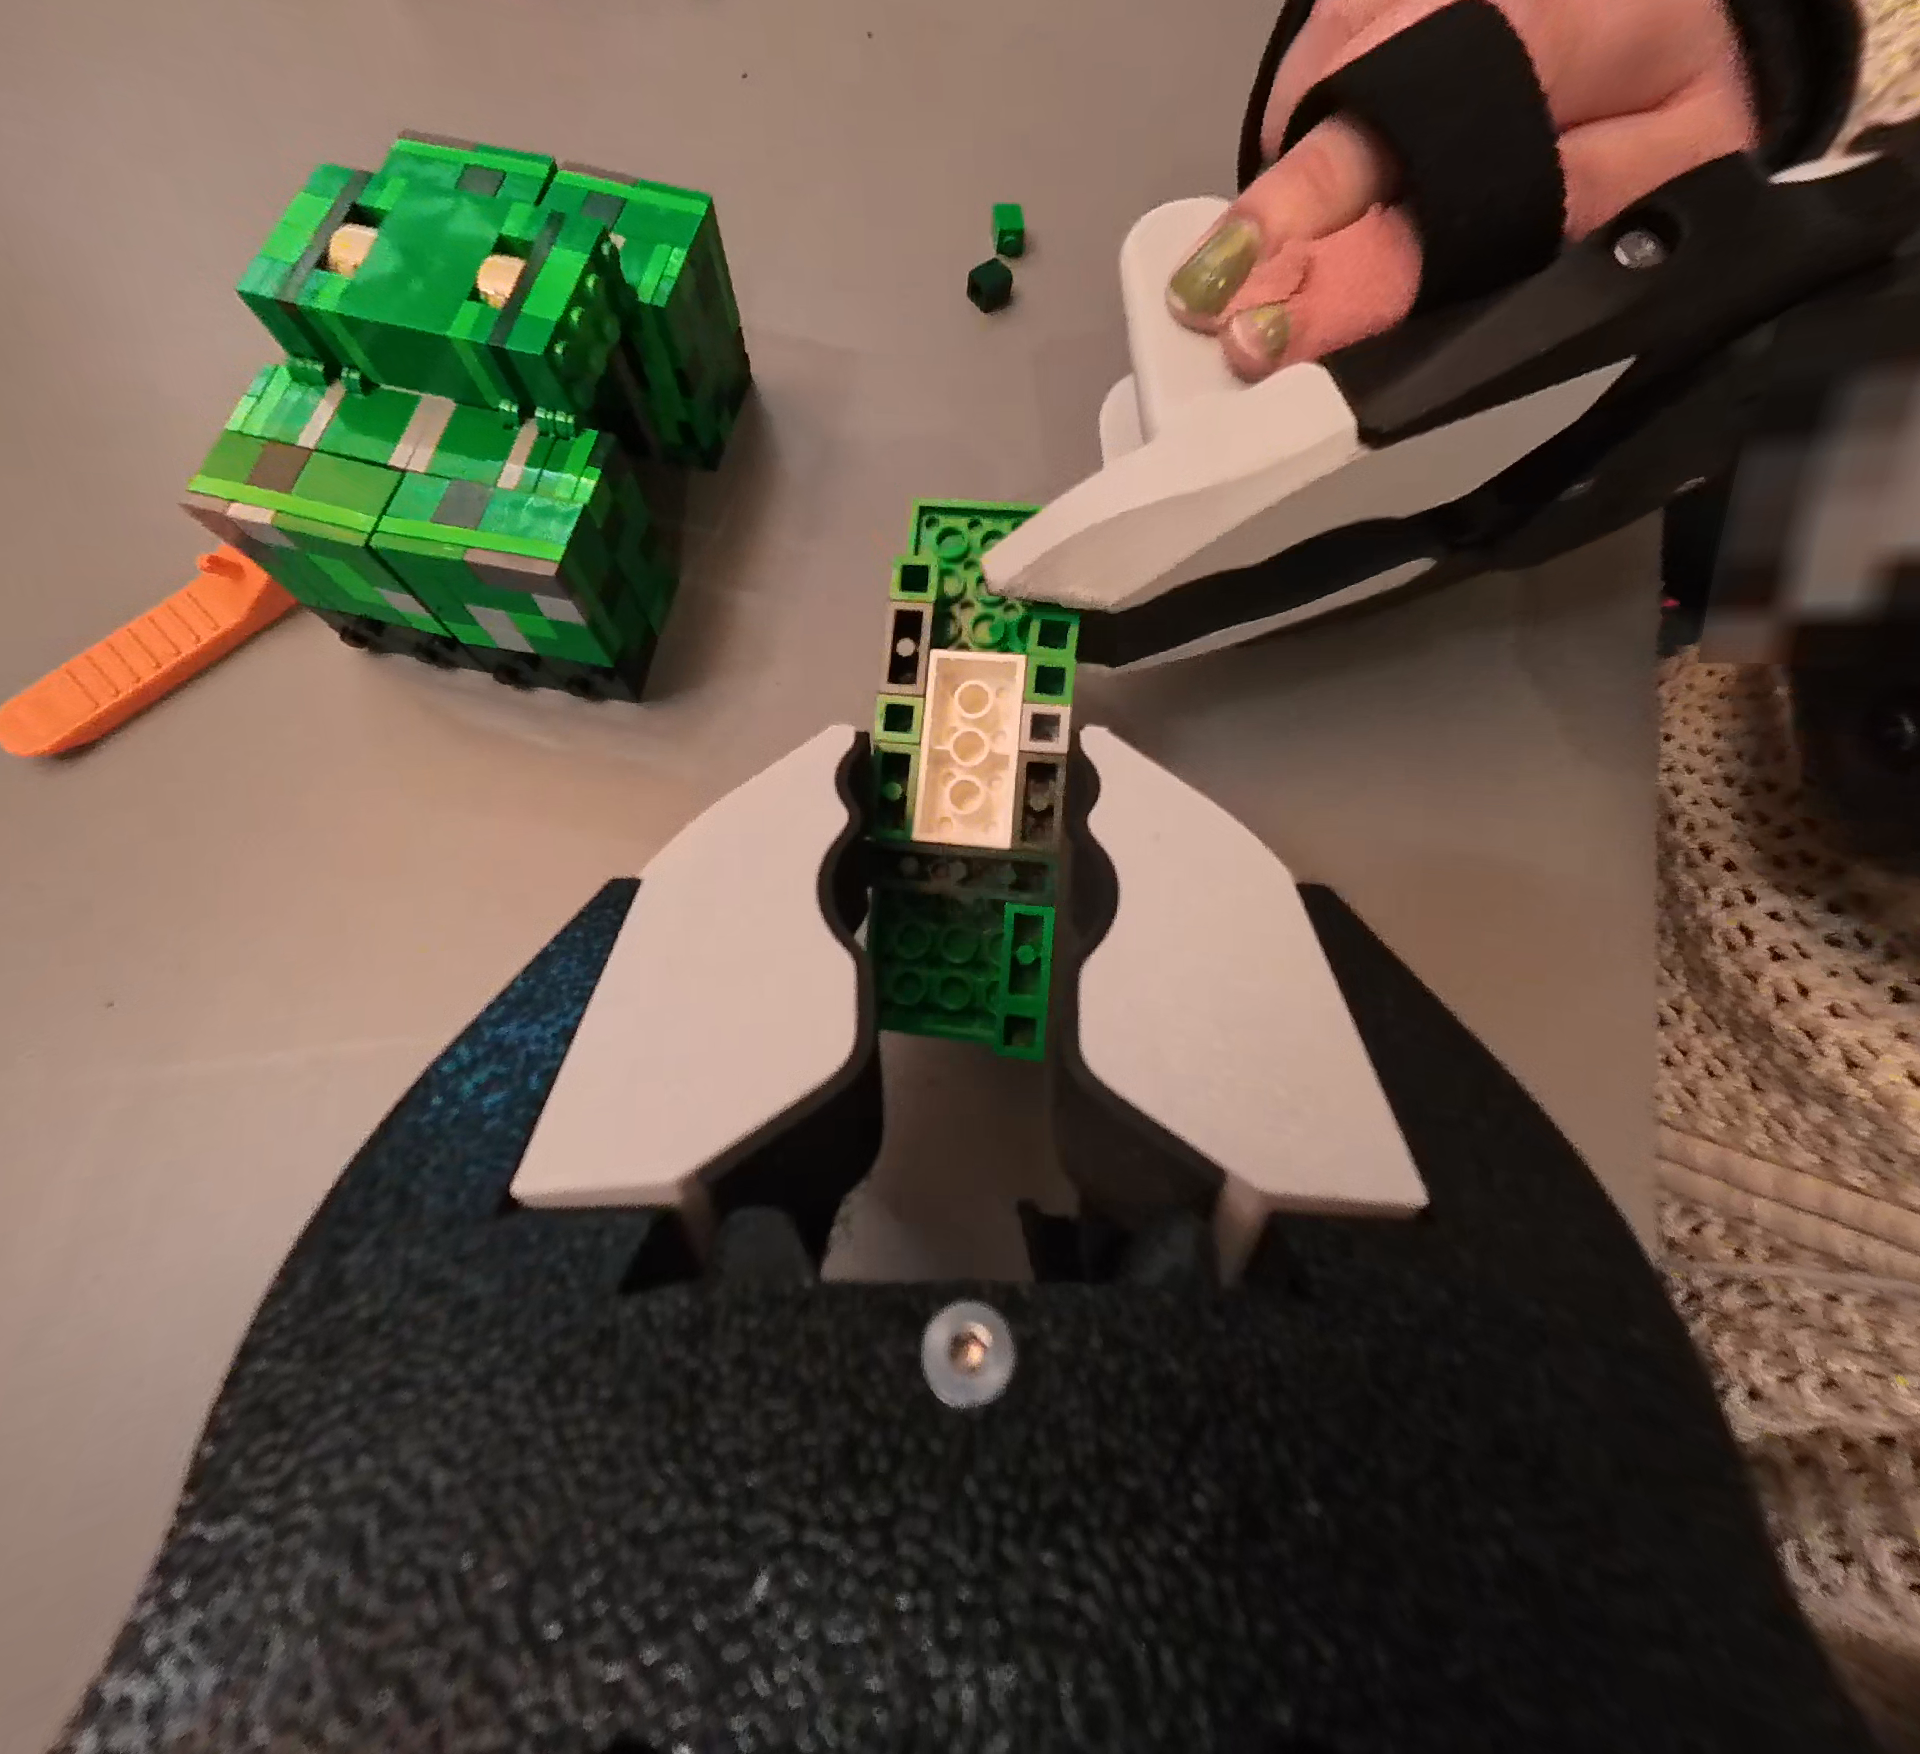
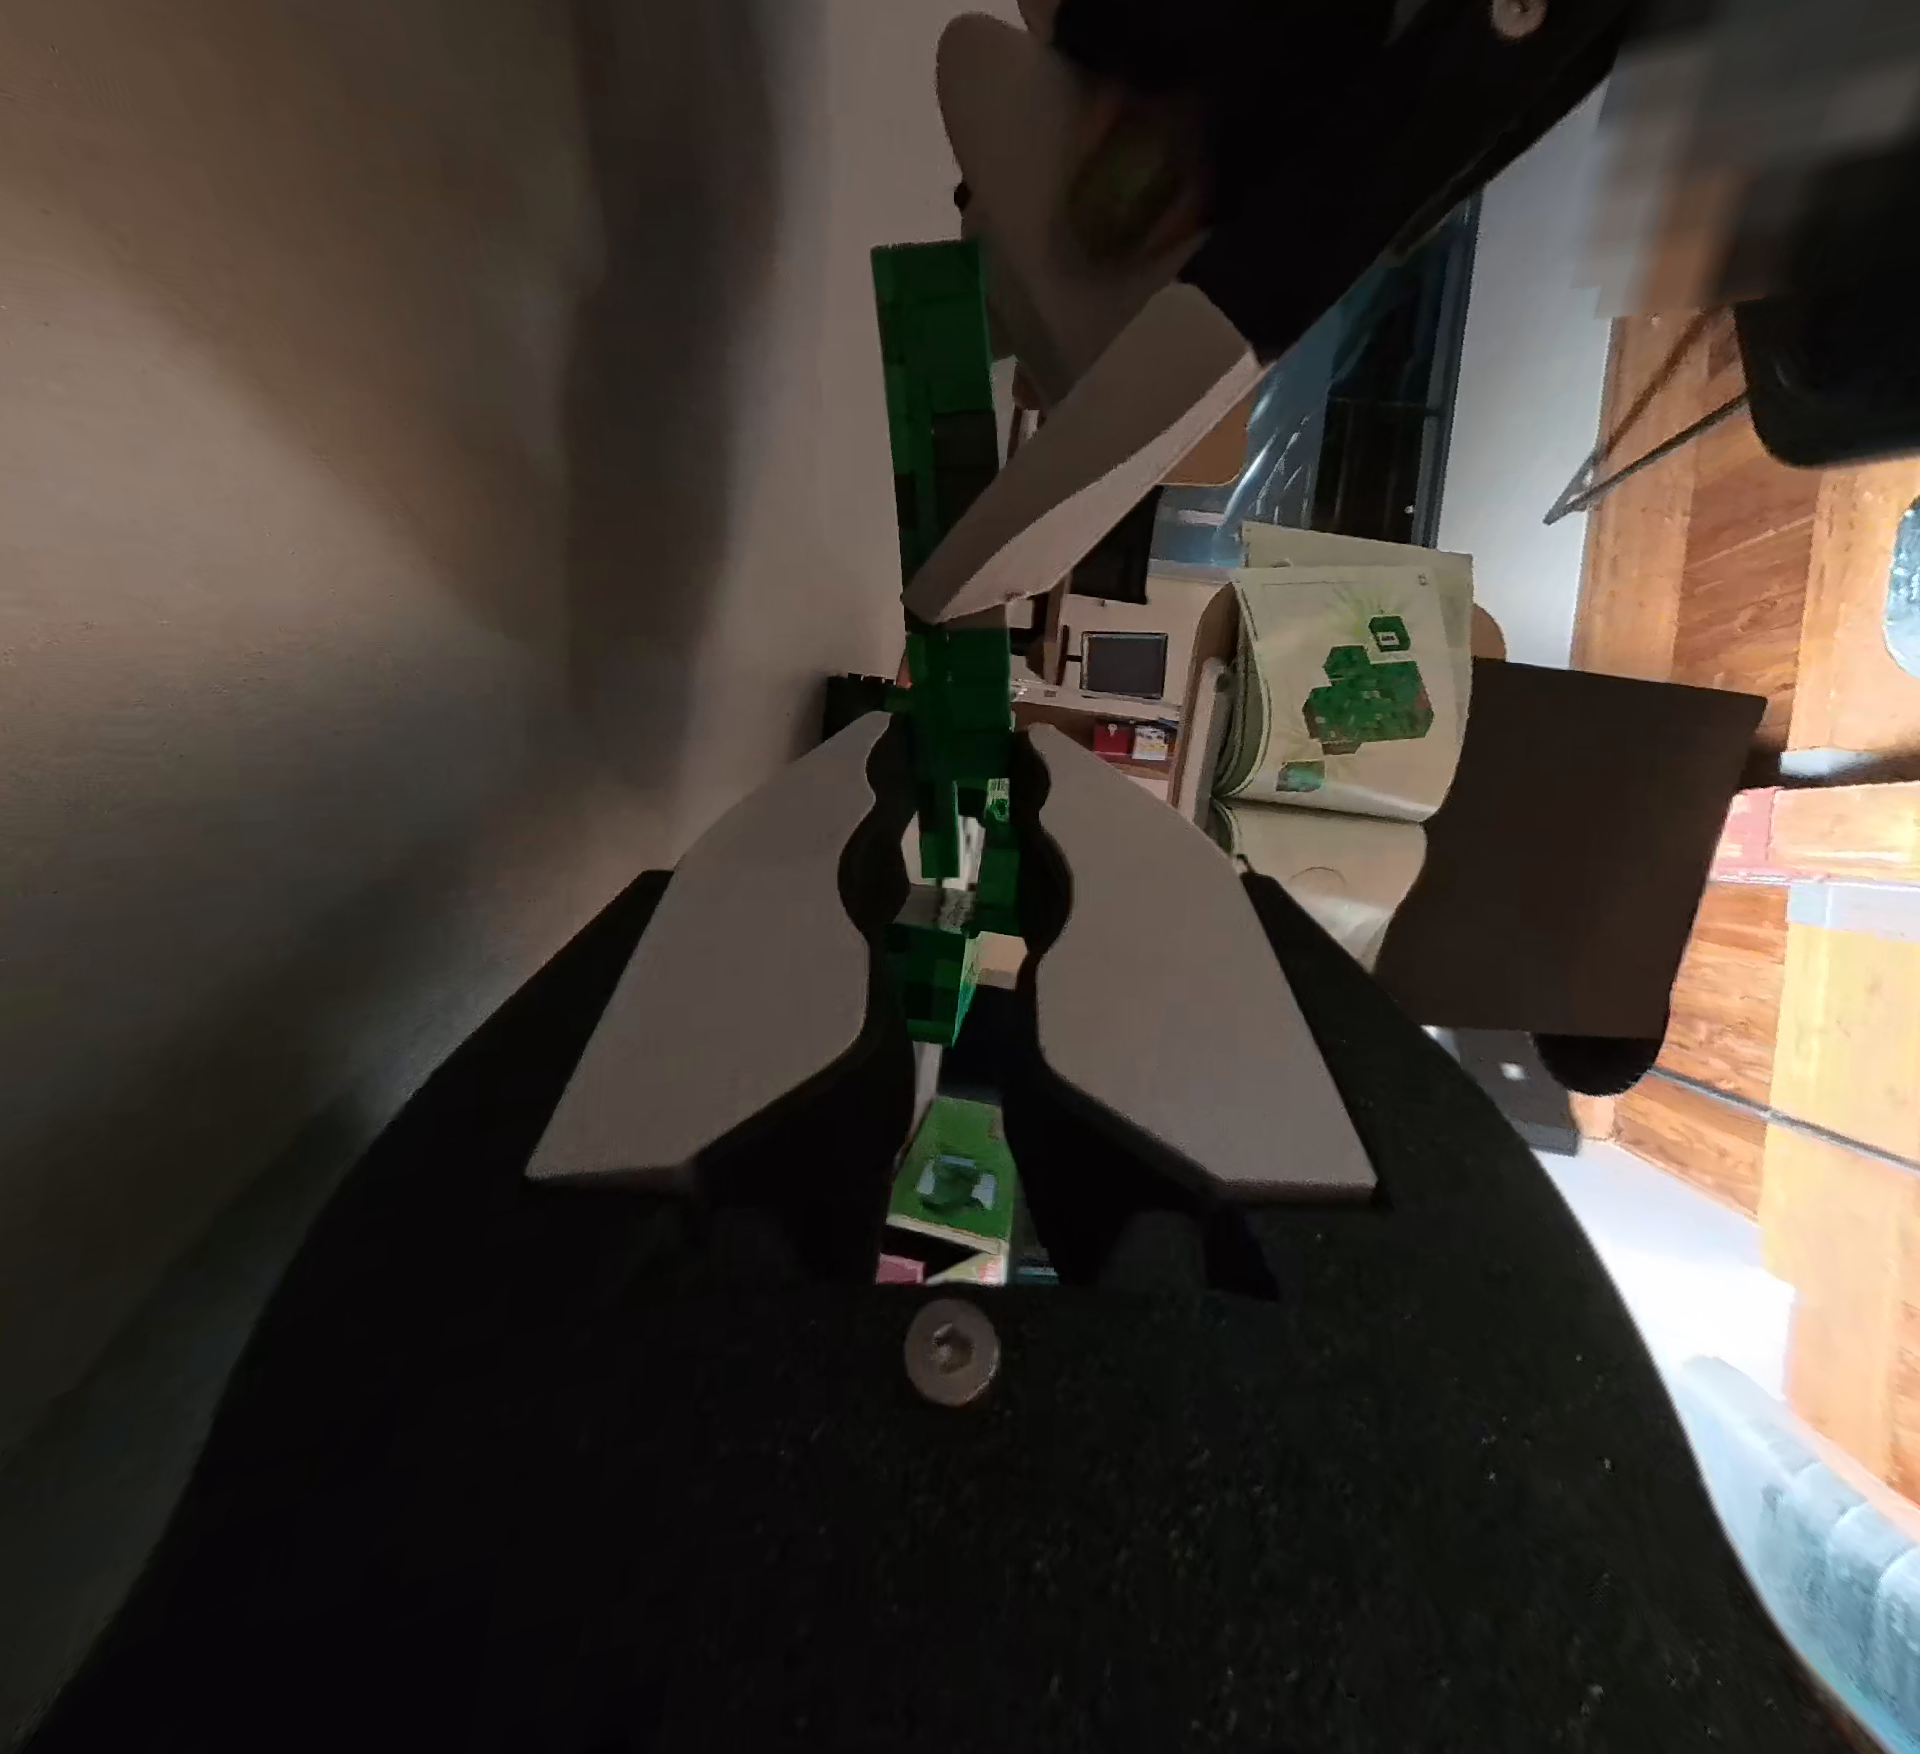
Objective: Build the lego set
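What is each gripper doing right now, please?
Left gripper: shut on the green panel.
Right gripper: shut on the same green panel.

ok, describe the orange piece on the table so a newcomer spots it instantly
Find the big green block model on the grey table. An orange tool pokes out from under its near-left corner. It is the only orange thing there: flat, long, ridged on top.

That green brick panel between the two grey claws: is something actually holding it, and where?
Yes. The left gripper clamps the green panel by its long side edges, near its middle. The right gripper also grips the panel, across its faces.
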`<action>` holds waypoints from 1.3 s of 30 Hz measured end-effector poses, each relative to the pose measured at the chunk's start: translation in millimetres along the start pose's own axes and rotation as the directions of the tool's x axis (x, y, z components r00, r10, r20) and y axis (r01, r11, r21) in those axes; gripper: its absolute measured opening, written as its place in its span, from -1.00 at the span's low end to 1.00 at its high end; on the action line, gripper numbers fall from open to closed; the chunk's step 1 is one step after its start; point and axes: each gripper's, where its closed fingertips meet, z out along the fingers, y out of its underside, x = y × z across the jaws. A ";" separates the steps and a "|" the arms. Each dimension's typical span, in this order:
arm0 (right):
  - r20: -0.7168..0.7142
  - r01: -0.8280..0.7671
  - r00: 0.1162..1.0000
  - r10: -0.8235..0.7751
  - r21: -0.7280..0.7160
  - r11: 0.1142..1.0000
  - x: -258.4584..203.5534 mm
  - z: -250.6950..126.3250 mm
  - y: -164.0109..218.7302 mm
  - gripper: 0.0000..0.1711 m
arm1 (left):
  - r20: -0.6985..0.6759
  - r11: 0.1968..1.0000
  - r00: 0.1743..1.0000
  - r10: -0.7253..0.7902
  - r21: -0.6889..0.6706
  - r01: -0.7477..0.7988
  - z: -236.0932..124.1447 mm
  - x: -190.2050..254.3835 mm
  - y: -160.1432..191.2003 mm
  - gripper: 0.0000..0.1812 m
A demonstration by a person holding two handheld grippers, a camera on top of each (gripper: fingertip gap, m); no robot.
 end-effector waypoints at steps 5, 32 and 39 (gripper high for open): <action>0.025 0.006 1.000 -0.007 0.002 1.000 -7.6 -0.4 0.9 -0.80 | -0.005 1.000 1.000 0.006 -0.026 -0.006 6.0 1.1 4.6 -0.62; -0.195 -0.445 0.869 0.456 0.099 0.890 62.6 -29.6 33.3 -0.80 | 0.119 0.815 0.992 -0.034 0.578 -0.042 -21.7 -3.0 -74.5 -0.17; -0.315 -0.300 0.903 0.293 0.027 0.954 71.4 -36.9 38.9 -0.80 | 0.017 0.716 0.985 -0.172 0.689 0.114 -17.8 6.6 -87.8 -0.16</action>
